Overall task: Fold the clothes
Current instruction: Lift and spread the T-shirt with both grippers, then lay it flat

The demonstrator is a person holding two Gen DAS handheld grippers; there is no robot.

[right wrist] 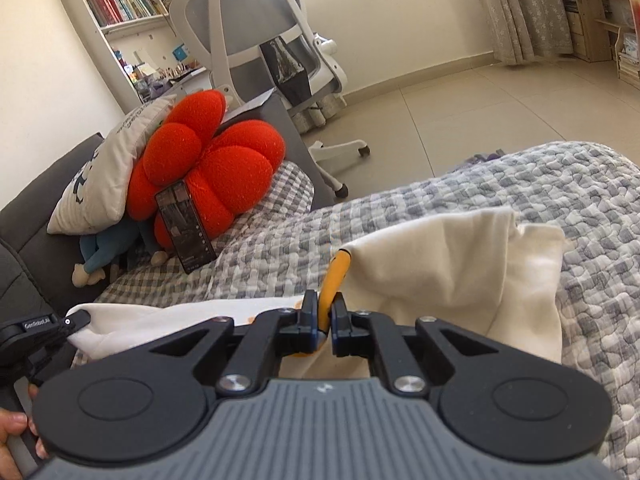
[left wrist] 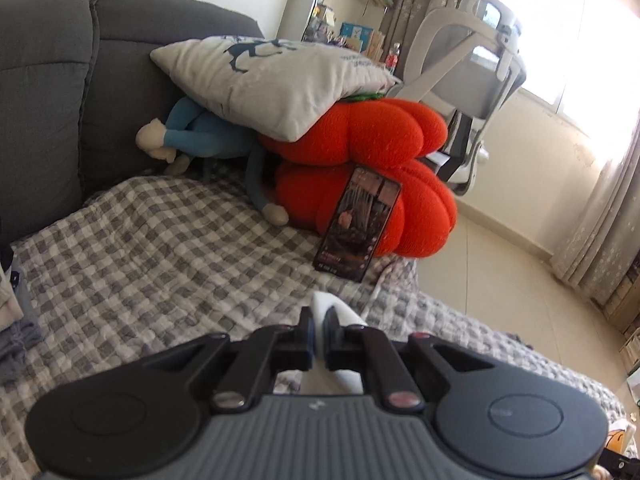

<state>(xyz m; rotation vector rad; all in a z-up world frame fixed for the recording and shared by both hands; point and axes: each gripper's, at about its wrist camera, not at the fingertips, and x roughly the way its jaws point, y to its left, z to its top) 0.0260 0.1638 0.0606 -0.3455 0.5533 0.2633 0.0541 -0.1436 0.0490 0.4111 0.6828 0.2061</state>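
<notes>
A cream-white garment [right wrist: 452, 268] with an orange trim [right wrist: 334, 280] lies on the grey checked blanket [right wrist: 560, 200]. My right gripper [right wrist: 323, 316] is shut on the orange-trimmed edge and holds it up off the blanket. My left gripper [left wrist: 319, 328] is shut on a white fold of the same garment [left wrist: 332, 306], just above the checked blanket [left wrist: 160, 248]. The left gripper also shows at the left edge of the right wrist view [right wrist: 76, 319], pinching the garment's other end.
Red pumpkin cushions [left wrist: 360, 168], a grey printed pillow [left wrist: 272, 80] and a blue plush toy [left wrist: 196, 136] are piled against the dark sofa back [left wrist: 60, 100]. A phone [left wrist: 356, 224] leans on the cushions. A white office chair [right wrist: 272, 40] stands on the tiled floor [right wrist: 460, 112].
</notes>
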